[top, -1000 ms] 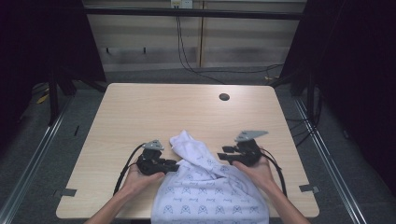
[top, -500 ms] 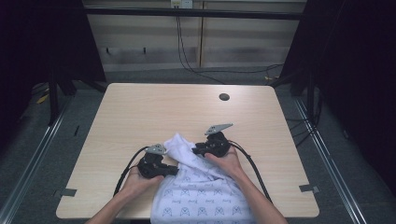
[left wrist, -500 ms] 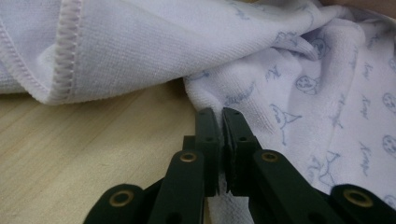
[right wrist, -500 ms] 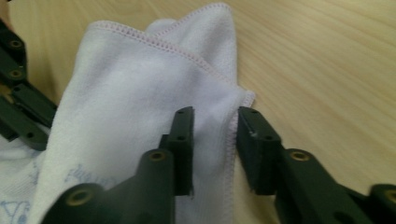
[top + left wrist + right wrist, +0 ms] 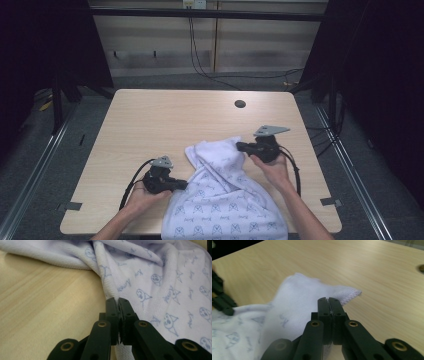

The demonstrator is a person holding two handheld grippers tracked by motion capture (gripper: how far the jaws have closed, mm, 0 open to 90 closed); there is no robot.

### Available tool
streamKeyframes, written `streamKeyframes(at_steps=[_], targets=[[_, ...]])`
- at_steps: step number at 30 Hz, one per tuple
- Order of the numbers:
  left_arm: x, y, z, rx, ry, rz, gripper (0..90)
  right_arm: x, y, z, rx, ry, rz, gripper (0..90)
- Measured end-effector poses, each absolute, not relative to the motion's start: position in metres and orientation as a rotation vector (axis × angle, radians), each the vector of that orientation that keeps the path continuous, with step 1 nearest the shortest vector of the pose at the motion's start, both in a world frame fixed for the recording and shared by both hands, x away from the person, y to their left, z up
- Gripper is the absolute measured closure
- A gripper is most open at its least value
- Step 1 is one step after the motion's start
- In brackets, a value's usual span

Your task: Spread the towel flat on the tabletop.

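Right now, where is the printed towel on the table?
In the high view the towel lies at the table's near edge, between the left gripper and right gripper.

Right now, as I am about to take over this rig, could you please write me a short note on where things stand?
Left gripper: shut on the towel's left edge, near the table's front.
Right gripper: shut on the towel near a far corner, which lies folded over.
Towel: white with blue print, bunched between the two grippers, its near end hanging over the table's front edge.
Done: both edges gripped.
Left: probably spread or fold it flat; the goal is not clear from the pictures.
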State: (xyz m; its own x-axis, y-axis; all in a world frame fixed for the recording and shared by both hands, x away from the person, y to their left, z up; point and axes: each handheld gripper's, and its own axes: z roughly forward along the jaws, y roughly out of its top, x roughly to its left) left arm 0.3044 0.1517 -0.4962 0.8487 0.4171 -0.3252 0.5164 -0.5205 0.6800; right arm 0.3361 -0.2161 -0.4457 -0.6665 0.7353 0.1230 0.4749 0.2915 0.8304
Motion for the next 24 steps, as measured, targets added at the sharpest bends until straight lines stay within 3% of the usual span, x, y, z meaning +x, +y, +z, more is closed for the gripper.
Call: streamKeyframes(at_steps=[6, 13, 15, 16, 20, 24], targets=[[0.290, 0.160, -0.490, 2.190, 0.649, -0.191, 87.8, 0.318, -0.270, -0.442, 1.209, 2.193, 1.210, 89.3], [0.269, 0.169, -0.483, 2.178, 0.577, -0.224, 84.9, 0.285, -0.310, -0.468, 1.315, 2.203, 1.079, 89.0], [0.281, 0.170, -0.479, 2.120, 0.620, -0.213, 71.2, 0.281, -0.316, -0.475, 1.331, 2.210, 1.100, 87.3], [0.287, 0.170, -0.478, 2.097, 0.630, -0.200, 69.4, 0.280, -0.318, -0.478, 1.345, 2.204, 1.110, 84.5], [0.319, 0.157, -0.480, 2.101, 0.695, -0.115, 70.0, 0.285, -0.321, -0.479, 1.351, 2.179, 1.091, 69.4], [0.353, 0.147, -0.490, 2.067, 0.798, -0.080, 68.7, 0.292, -0.327, -0.477, 1.384, 2.144, 1.115, 64.8]])
